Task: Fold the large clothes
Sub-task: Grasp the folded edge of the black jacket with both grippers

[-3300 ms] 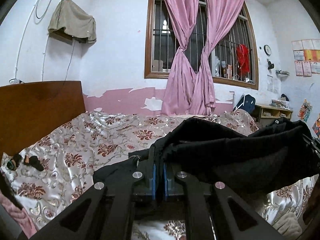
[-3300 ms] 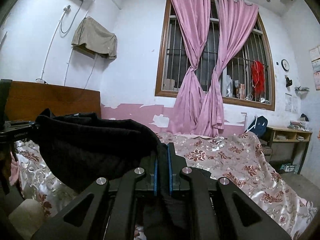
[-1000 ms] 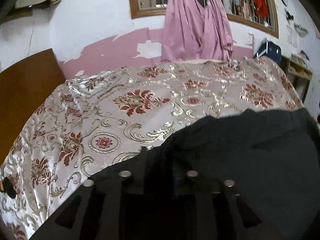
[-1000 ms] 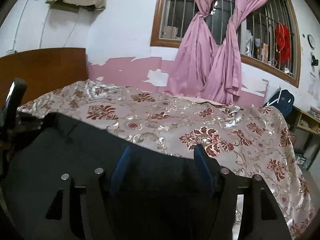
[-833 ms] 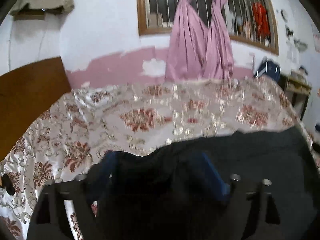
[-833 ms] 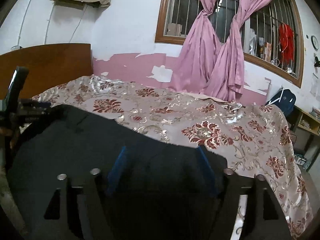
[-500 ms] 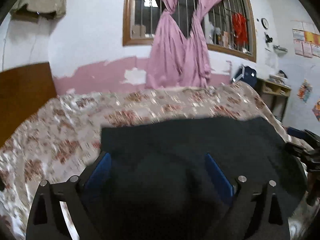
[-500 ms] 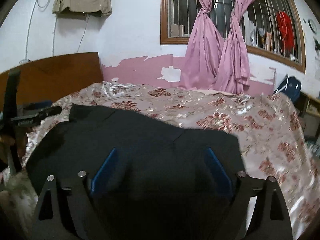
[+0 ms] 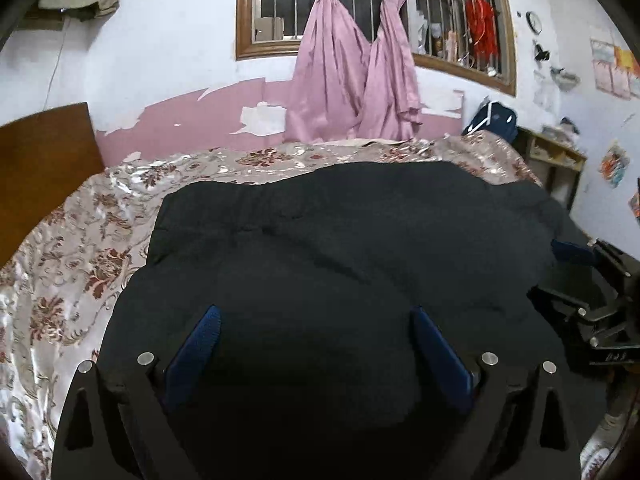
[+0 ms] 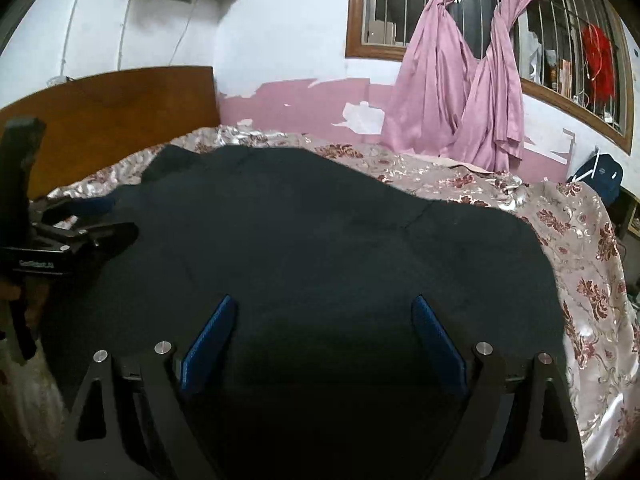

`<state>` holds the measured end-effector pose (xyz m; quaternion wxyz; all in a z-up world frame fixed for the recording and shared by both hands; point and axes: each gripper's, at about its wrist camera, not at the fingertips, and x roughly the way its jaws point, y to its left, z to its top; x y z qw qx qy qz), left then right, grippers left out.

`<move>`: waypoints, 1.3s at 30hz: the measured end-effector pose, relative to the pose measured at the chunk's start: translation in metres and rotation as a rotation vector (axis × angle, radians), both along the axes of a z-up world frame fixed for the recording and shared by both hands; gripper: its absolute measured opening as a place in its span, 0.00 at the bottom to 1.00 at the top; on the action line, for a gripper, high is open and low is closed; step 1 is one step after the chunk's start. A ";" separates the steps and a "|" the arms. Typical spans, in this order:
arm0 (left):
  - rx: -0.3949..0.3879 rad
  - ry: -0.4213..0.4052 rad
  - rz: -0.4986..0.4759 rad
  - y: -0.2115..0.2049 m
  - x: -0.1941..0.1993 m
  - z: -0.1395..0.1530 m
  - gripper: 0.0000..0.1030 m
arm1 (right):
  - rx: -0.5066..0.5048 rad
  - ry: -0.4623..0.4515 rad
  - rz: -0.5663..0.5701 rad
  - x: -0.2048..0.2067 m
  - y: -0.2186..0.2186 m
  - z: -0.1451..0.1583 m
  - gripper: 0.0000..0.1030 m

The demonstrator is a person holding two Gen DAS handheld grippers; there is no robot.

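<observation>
1. The black garment [image 9: 340, 248] lies spread on the flowered bedspread [image 9: 80, 248], on the near side of the bed, well short of the pink curtains [image 9: 352, 80] at the far wall.
2. The left gripper [image 9: 316, 320] has just been opening; its blue pads stand wide apart over the cloth and pinch nothing.
3. The right gripper [image 10: 324, 312] has likewise just spread, its pads clear of the fabric beneath.
4. Seen from the right wrist, the garment [image 10: 320, 240] looks laid flat with mild ripples, one edge toward the wooden headboard [image 10: 104, 120].
5. I judge the laying-out done; the folds themselves appear yet to be made.
</observation>
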<state>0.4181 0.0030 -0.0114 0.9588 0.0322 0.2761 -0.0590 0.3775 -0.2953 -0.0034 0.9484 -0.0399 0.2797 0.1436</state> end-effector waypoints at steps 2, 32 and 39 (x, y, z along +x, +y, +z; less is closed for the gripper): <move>0.019 0.002 0.022 -0.003 0.006 -0.001 0.97 | -0.031 -0.008 -0.009 0.008 0.008 -0.002 0.84; 0.009 0.187 0.196 0.027 0.152 -0.010 1.00 | -0.080 0.169 -0.064 0.156 0.023 -0.011 0.85; -0.030 0.200 0.207 0.034 0.169 -0.015 1.00 | -0.051 0.173 -0.062 0.174 0.018 -0.017 0.86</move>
